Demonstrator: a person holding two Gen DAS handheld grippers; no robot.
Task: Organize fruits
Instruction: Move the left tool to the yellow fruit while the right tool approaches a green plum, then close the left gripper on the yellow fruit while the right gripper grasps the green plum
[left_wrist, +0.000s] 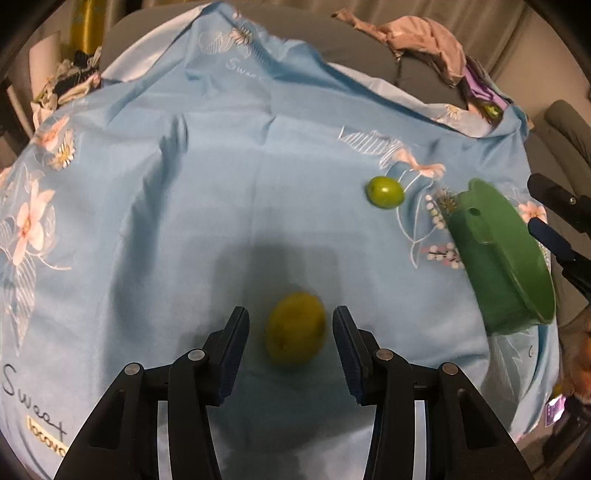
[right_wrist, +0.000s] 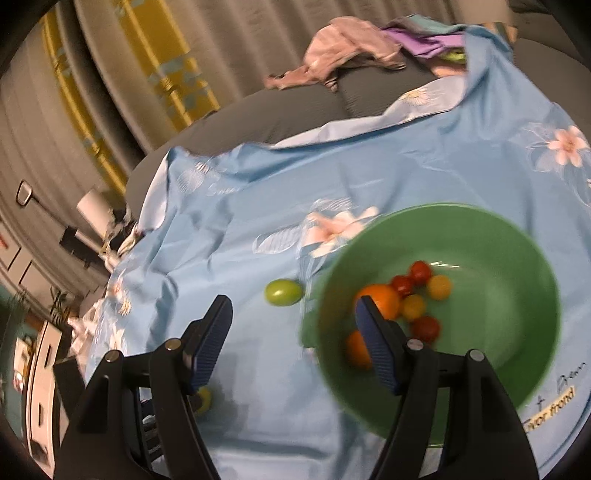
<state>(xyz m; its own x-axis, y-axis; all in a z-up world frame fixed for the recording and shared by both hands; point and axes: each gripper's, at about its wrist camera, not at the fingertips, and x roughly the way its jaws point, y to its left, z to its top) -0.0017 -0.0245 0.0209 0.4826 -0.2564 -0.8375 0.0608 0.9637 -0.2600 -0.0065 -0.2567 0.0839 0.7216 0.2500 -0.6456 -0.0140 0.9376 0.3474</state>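
Left gripper (left_wrist: 291, 332), lower centre of its frame: fingers spread apart, a blurred yellow-green fruit (left_wrist: 295, 328) lying between them on the blue floral sheet (left_wrist: 221, 184), touching neither pad. A second green fruit (left_wrist: 385, 192) sits right of centre, near the green bowl (left_wrist: 506, 258) at the right edge. Right gripper (right_wrist: 295, 332), lower centre: fingers also apart, holding nothing, its right finger overlapping the bowl's rim in view. The bowl holds two oranges (right_wrist: 382, 299) with red and yellow cherry tomatoes (right_wrist: 421, 271). Pink clothes (right_wrist: 347, 48) are heaped at the top.
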